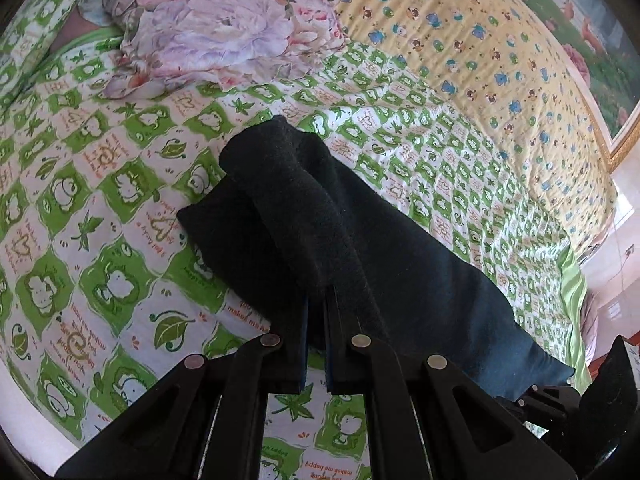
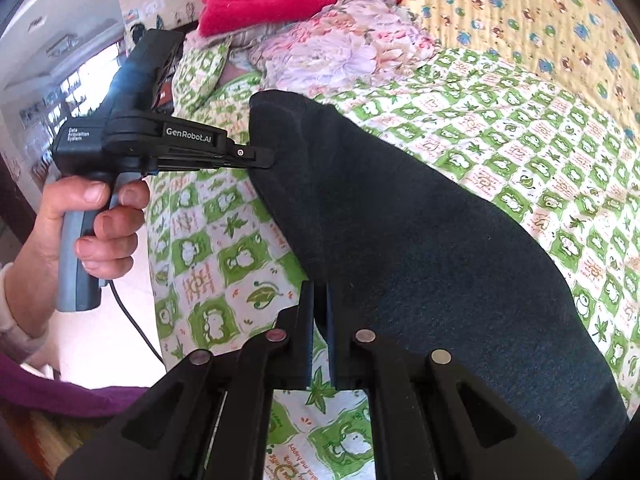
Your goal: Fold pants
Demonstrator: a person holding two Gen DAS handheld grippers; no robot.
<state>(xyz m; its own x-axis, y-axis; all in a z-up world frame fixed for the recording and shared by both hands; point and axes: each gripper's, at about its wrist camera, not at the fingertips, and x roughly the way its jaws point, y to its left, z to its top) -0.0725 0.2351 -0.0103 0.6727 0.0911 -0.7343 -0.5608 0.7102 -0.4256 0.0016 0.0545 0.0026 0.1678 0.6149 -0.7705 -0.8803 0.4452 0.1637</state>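
We saw a big bed with a green frog blanket (image 2: 500, 128) filling the view. The dark pants (image 2: 400, 220) lay across it from ten o'clock to five o'clock. Our left gripper (image 2: 268, 158) pinched their top edge, and our right gripper (image 2: 319, 312) pinched the near edge.

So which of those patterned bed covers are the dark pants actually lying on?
The dark fleece pants lie on the green-and-white checked quilt with frog pictures, not the yellow sheet with blue bears or the crumpled pink floral blanket beyond.
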